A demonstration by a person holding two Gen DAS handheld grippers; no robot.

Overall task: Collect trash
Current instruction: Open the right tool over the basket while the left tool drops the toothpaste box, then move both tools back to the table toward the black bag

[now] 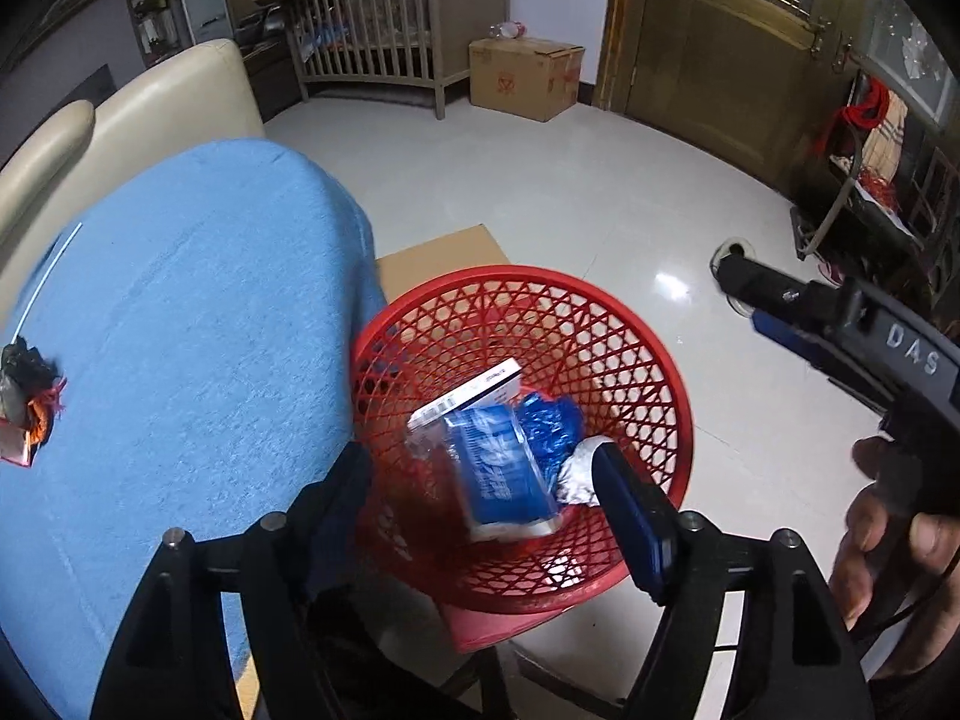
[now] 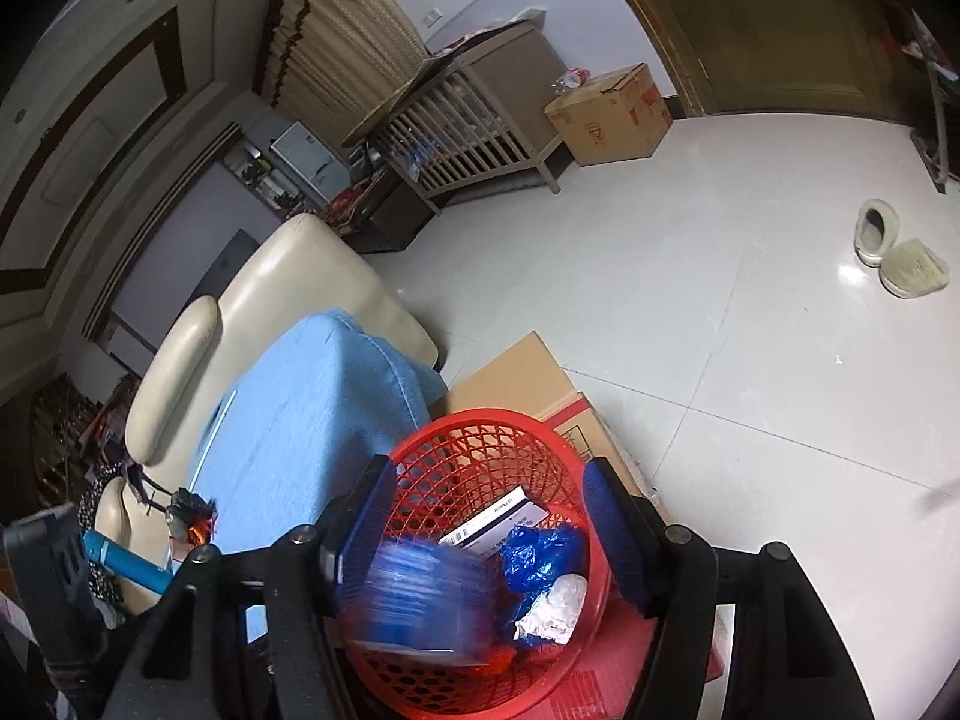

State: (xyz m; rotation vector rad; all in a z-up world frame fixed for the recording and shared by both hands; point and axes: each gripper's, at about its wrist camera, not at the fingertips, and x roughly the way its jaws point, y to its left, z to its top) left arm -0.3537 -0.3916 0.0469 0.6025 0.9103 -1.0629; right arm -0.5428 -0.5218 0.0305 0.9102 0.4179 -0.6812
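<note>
A red mesh basket (image 1: 648, 372) stands beside the blue cushion (image 1: 198, 324). It holds a white box (image 1: 465, 393), a blue-and-white packet (image 1: 501, 471), a blue wrapper (image 1: 549, 420) and crumpled foil (image 1: 576, 477). My left gripper (image 1: 486, 492) is open and empty above the basket. My right gripper (image 2: 489, 507) is open over the basket (image 2: 480, 438); the blue packet (image 2: 420, 600) shows blurred between its fingers, apart from them. The right gripper also shows in the left wrist view (image 1: 756, 294). A black-and-orange scrap of trash (image 1: 30, 396) lies on the cushion, also seen in the right wrist view (image 2: 192, 516).
The basket sits on a flat cardboard box (image 2: 516, 378). A cream armchair (image 2: 288, 276) carries the blue cushion. A crib (image 1: 384, 42) and a cardboard box (image 1: 525, 78) stand at the far wall. Slippers (image 2: 900, 252) lie on the white tiled floor.
</note>
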